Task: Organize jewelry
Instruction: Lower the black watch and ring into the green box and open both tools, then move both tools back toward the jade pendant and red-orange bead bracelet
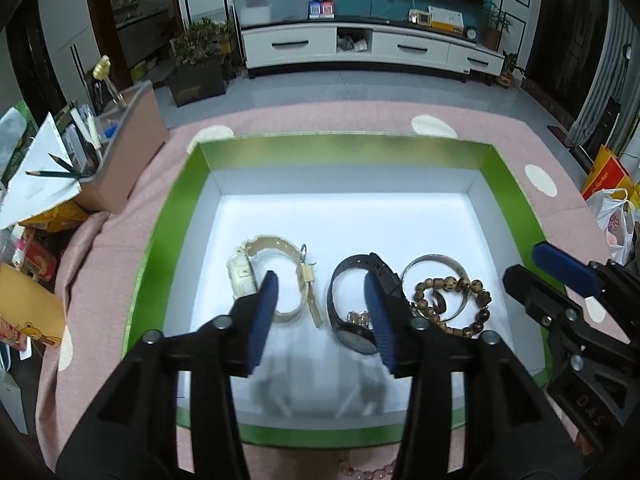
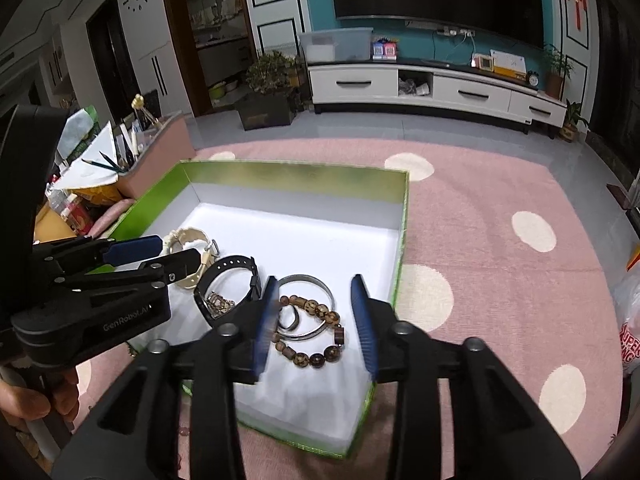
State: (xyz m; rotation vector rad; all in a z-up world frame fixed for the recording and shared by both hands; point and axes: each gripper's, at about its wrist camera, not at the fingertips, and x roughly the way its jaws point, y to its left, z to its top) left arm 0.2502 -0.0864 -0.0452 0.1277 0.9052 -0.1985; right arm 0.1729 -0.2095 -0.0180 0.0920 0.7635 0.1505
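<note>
A green box with a white floor holds a cream watch, a black watch, a silver bangle, a brown bead bracelet and a small dark ring. My left gripper hovers open over the gap between the two watches, with nothing pressed between its blue pads. In the right wrist view, my right gripper stands open above the bangle and bead bracelet, holding nothing. The left gripper shows there beside the cream watch.
The box sits on a pink cloth with white dots. A pink bin of pencils and papers stands at the left. A plastic bag lies far right. Pale beads lie on the cloth in front of the box. A hand grips the left tool.
</note>
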